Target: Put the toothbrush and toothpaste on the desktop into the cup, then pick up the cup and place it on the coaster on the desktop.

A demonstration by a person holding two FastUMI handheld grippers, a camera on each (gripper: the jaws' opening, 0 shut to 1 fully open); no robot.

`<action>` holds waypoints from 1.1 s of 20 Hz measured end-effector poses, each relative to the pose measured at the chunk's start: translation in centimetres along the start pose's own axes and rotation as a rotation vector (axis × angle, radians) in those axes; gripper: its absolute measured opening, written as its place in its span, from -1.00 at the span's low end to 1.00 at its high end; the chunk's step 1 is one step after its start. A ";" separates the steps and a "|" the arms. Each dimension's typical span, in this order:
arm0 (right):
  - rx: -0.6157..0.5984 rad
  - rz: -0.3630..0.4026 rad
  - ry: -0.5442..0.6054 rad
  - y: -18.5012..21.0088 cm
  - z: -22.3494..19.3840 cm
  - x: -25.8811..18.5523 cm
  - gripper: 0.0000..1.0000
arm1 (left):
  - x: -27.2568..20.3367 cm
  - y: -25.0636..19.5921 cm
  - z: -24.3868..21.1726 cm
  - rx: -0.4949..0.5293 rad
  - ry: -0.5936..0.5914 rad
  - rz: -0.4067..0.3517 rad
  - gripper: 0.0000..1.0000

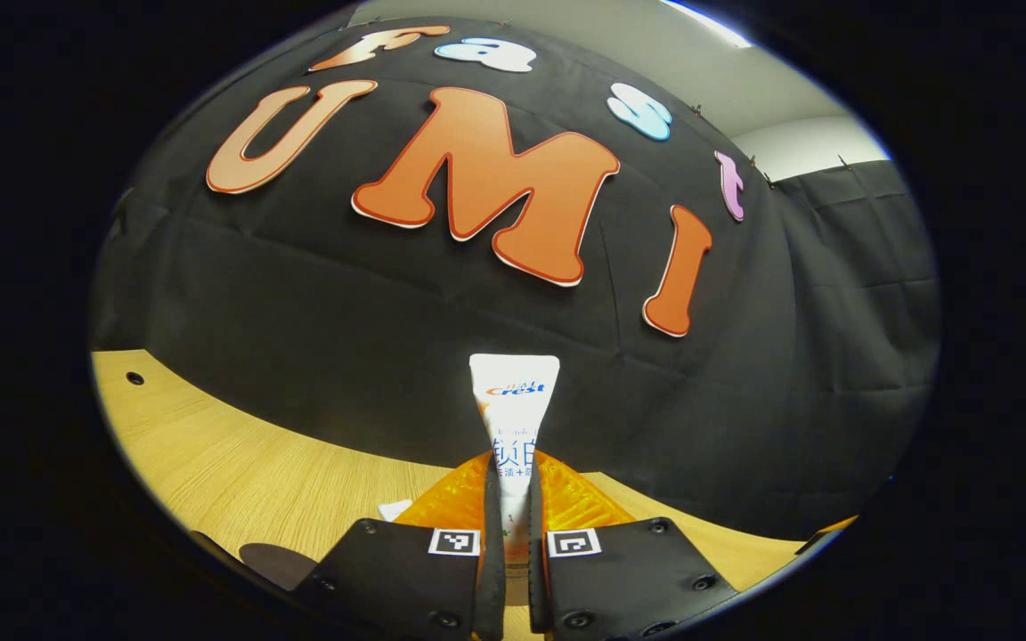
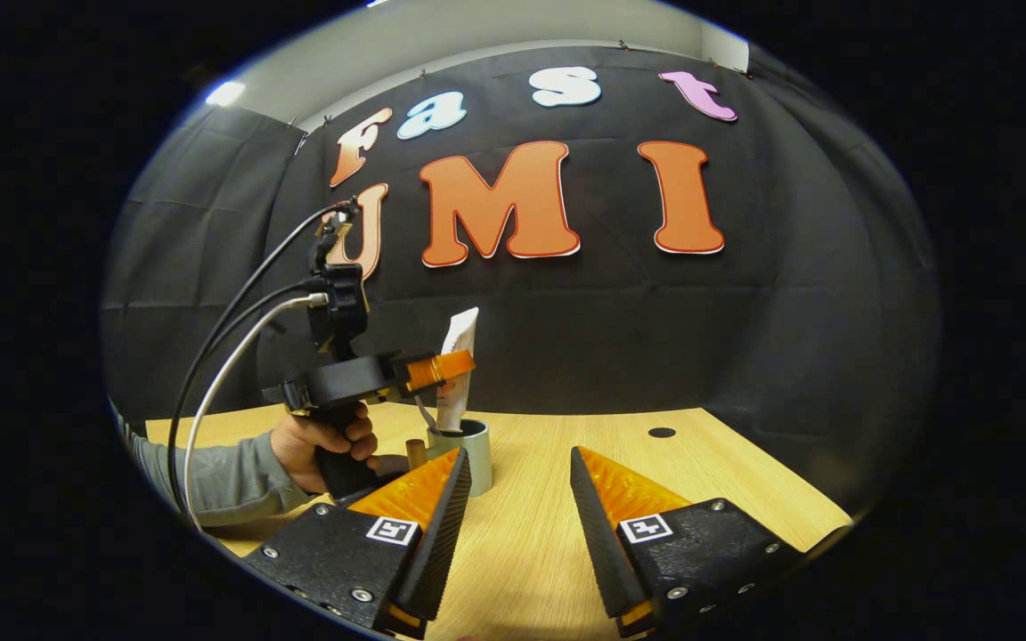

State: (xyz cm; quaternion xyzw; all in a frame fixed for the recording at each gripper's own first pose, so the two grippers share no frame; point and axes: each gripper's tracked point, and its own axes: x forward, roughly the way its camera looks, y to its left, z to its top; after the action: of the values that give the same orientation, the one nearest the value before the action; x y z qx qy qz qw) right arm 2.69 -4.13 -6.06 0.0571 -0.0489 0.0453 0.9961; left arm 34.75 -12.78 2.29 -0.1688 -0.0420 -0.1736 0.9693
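We see the left gripper (image 2: pixel 451 363) clamped on the upright toothpaste tube (image 1: pixel 513 418), held directly above the cup (image 2: pixel 467 450) on the wooden desktop (image 2: pixel 700 472). Our right gripper (image 2: pixel 517 499) hangs wide open, empty.

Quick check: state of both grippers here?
Left gripper: shut on the toothpaste tube, held upright over the cup.
Right gripper: open, empty.

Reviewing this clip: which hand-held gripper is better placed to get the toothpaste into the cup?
Left. The left hand-held gripper is shut on the toothpaste, holding it upright above the cup. The right hand-held gripper is open, holding nothing.
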 end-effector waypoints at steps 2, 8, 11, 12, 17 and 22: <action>0.000 -0.001 -0.001 0.1 0.1 0.1 0.36 | 0.3 0.3 -0.5 0.015 0.004 0.009 -0.73; 0.003 0.009 0.011 0.6 -0.4 0.4 0.35 | 1.0 0.9 -1.4 0.088 0.030 0.027 -0.65; 0.001 0.014 0.014 1.0 -0.5 0.7 0.36 | 0.4 0.6 -1.6 0.071 0.055 -0.006 -0.60; 0.001 0.014 0.016 1.0 -0.6 0.8 0.36 | 0.6 0.3 -2.2 0.071 0.073 -0.017 -0.56; -0.002 0.023 0.023 1.9 -0.7 1.0 0.35 | -0.1 1.0 -3.6 0.115 0.136 -0.002 -0.28; -0.009 0.023 0.047 2.5 -1.1 1.7 0.35 | -1.3 1.1 -2.4 0.150 0.144 -0.014 0.07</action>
State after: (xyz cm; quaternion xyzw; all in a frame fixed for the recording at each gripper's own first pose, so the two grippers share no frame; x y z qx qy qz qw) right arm 4.22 -1.36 -6.70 0.0510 -0.0263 0.0579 0.9967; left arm 33.98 -12.20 -0.45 -0.0827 0.0137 -0.1884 0.9785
